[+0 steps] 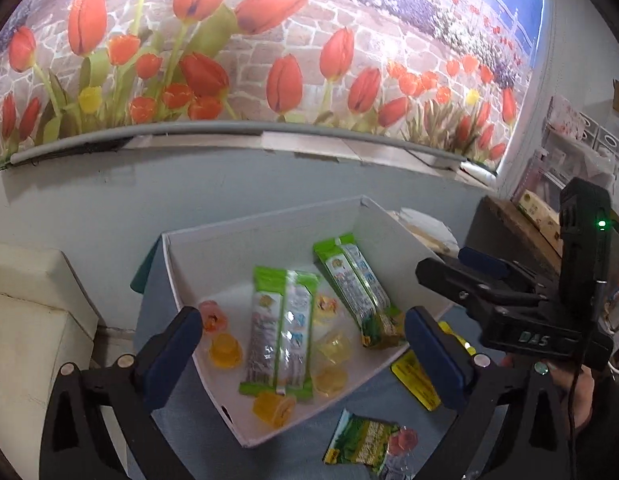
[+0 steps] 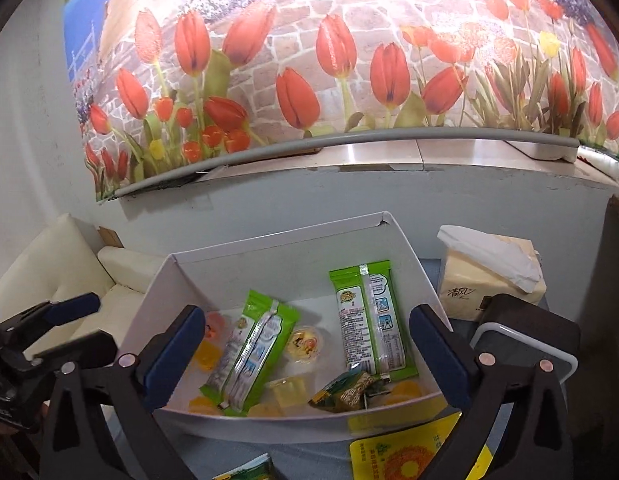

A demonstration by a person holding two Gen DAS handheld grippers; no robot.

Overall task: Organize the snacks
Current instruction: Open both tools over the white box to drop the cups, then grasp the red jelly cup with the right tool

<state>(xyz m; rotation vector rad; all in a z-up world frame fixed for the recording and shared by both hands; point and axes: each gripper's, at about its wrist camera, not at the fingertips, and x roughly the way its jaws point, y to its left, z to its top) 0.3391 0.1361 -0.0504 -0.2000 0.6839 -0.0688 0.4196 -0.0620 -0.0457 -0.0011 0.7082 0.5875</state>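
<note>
We hold the left gripper [image 1: 303, 344] and right gripper [image 2: 307, 350] spread over the white box [image 2: 269, 256]; at two o'clock, the tissue pack [image 2: 489, 280] reads "清风".

Ahead of me hangs a tulip mural [image 2: 341, 64], red blooms over a stone path, its lower edge weighted by a grey rod [image 2: 349, 140]. Under that runs a pale ledge [image 2: 389, 156] atop a light blue wall [image 1: 269, 180]. Off to my left sits a cream cushioned seat [image 2: 69, 268]. At the table's far right corner stands a tissue pack [image 2: 489, 276] with white sheets poking from its top, and just in front of it lies a dark block [image 2: 541, 320] with a white-rimmed tray [image 2: 521, 344] against it. The table wears a blue cloth [image 1: 181, 424]. Further right, a cluttered shelf [image 1: 577, 152], too blurred to read
</note>
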